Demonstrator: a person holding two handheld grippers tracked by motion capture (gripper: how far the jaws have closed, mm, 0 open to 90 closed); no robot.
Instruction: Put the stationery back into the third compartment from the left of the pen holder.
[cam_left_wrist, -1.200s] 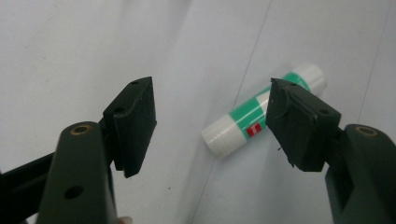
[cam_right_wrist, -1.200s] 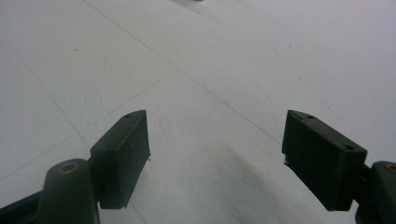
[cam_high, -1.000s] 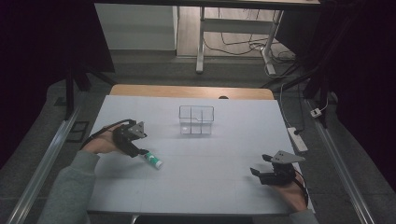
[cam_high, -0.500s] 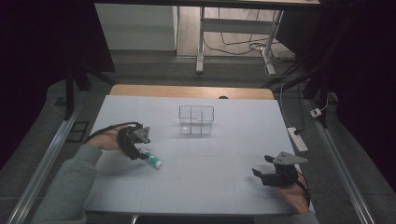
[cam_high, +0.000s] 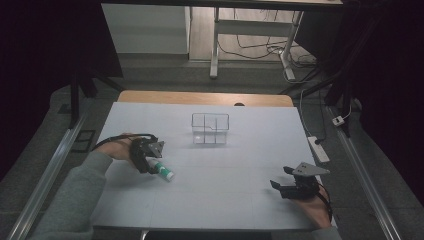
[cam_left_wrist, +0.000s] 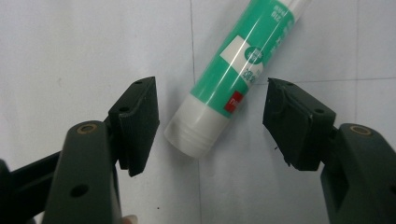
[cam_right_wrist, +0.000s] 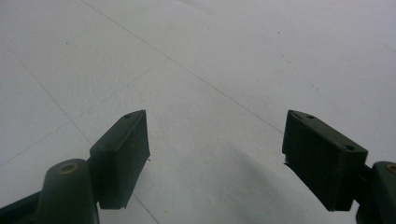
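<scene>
Left gripper (cam_high: 152, 161): positioned at about 9 o'clock on the white table (cam_high: 240, 200), held in the person's left hand (cam_high: 121, 149), pointing down at a glue stick (cam_high: 163, 170). In the left gripper view the jaws stand apart on either side of the stick's white capped end, one pad (cam_left_wrist: 137, 122) at 9 o'clock of it and the other at 3 o'clock. Neither pad touches the stick; a strip of table surface shows on each side. The jaws have just been closing a little, with the stick between them, ungripped.

Glue stick: green body with a white label and a small red mark, white cap. It lies flat on the table, unlifted. In the left gripper view it runs from the cap at roughly 7 o'clock to the far end at 1 o'clock, where it leaves the frame. In the high view it lies just at 5 o'clock of the left gripper.

Right gripper (cam_high: 281, 181): at about 4 o'clock on the table, held in the right hand (cam_high: 314, 206), well apart from the stick. Jaws wide apart, nothing between them; bare table surface lies ahead in the right gripper view.

Clear divided box (cam_high: 210, 128): stands near the table's middle toward 12 o'clock, at about 2 o'clock of the glue stick, apart from both grippers.
</scene>
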